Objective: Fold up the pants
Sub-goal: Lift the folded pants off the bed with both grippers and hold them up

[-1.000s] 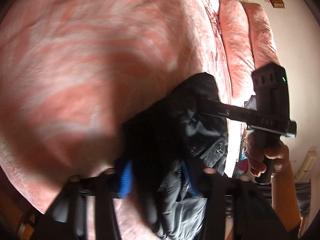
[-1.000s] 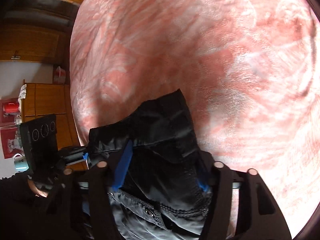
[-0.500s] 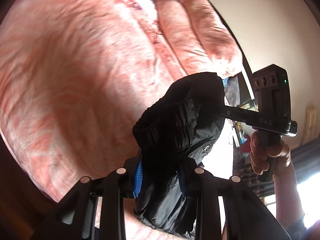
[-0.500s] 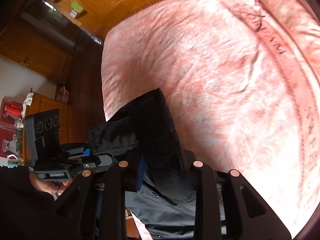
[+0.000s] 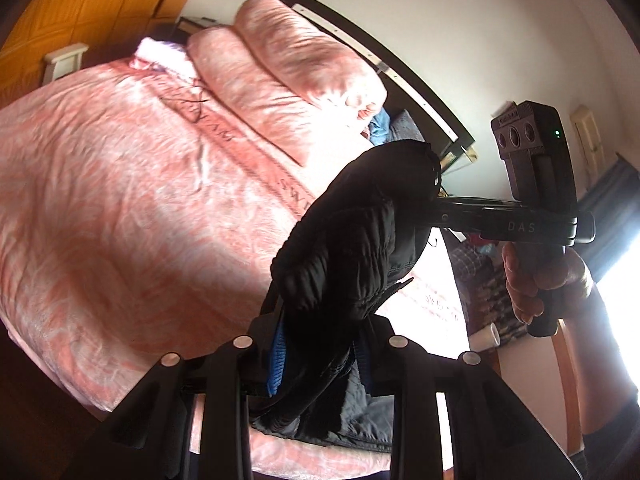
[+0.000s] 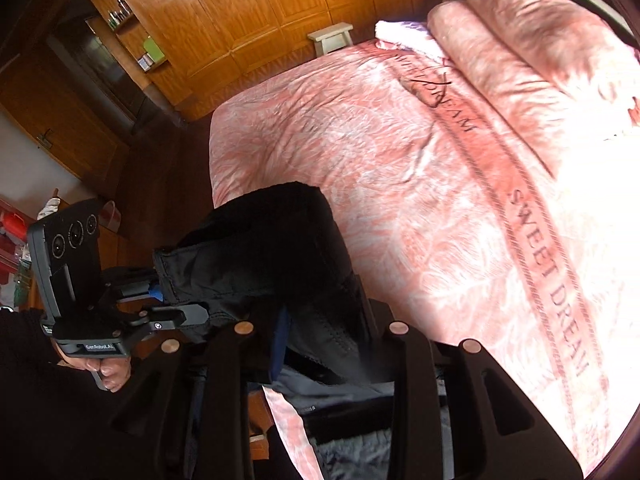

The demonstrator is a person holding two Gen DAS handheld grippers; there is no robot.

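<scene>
both tools clenched on the black pants [image 5: 352, 240]. left tool [image 5: 320, 350] gripped bunched fabric w/ blue pads either side; right tool [image 6: 324, 344] pinched the other end. pants hung lifted above the pink bed [image 5: 120, 200], lower part draped toward the bed edge. pillows [image 6: 520, 40] at the headboard.

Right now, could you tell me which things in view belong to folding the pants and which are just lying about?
In the job:
black pants
left tool, shut on them
right tool, shut on them
bed

Lying about:
pillows
white stool
wooden wardrobe
</scene>
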